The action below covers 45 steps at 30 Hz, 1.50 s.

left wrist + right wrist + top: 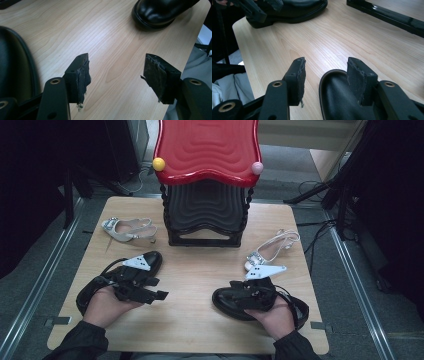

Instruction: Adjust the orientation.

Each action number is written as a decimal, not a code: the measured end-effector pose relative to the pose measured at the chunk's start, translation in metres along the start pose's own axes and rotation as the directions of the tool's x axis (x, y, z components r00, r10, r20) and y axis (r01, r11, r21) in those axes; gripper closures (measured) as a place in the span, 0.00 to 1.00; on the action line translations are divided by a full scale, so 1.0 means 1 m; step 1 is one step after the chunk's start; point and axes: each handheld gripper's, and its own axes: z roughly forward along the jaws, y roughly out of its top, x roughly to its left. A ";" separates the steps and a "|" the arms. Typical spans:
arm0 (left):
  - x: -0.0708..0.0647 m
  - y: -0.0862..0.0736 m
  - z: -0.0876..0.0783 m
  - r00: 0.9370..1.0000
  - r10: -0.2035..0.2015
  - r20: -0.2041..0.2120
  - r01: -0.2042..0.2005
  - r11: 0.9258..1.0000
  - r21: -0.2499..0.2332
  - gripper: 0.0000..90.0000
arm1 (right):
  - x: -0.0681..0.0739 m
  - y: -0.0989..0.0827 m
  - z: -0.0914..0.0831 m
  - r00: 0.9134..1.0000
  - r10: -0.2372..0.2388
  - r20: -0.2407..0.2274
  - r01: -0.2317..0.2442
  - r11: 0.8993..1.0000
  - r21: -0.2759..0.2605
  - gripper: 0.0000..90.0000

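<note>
While the high view looks down on the pale wooden worktop (200, 310), two glossy black leather shoes lie near its front edge: the left shoe (150, 261) under the left gripper (150, 289), the right shoe (227, 299) under the right gripper (235, 285), its toe pointing left and its long axis running across the worktop. From the left gripper view, the left gripper (116, 80) stands spread over bare wood with nothing between its jaws, a black shoe edge (15, 65) just to its left. From the right gripper view, the right gripper (325, 77) is spread, one jaw over the right shoe's toe (337, 97), the other outside it, not yet pinching; the right hand seems nearer to a grasp.
</note>
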 end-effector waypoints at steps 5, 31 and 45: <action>0.007 -0.011 -0.013 0.999 -0.036 -0.027 0.035 0.999 -0.016 0.42 | 0.001 0.005 0.008 1.000 -0.023 -0.016 0.023 1.000 0.010 0.55; 0.033 -0.064 -0.080 0.965 -0.182 -0.191 0.171 0.983 -0.073 0.52 | 0.003 0.022 0.033 0.994 -0.093 -0.063 0.094 0.995 0.024 0.51; 0.048 -0.082 -0.085 0.951 -0.255 -0.173 0.243 0.966 -0.086 0.58 | 0.003 0.022 0.033 0.994 -0.093 -0.059 0.094 0.995 0.025 0.51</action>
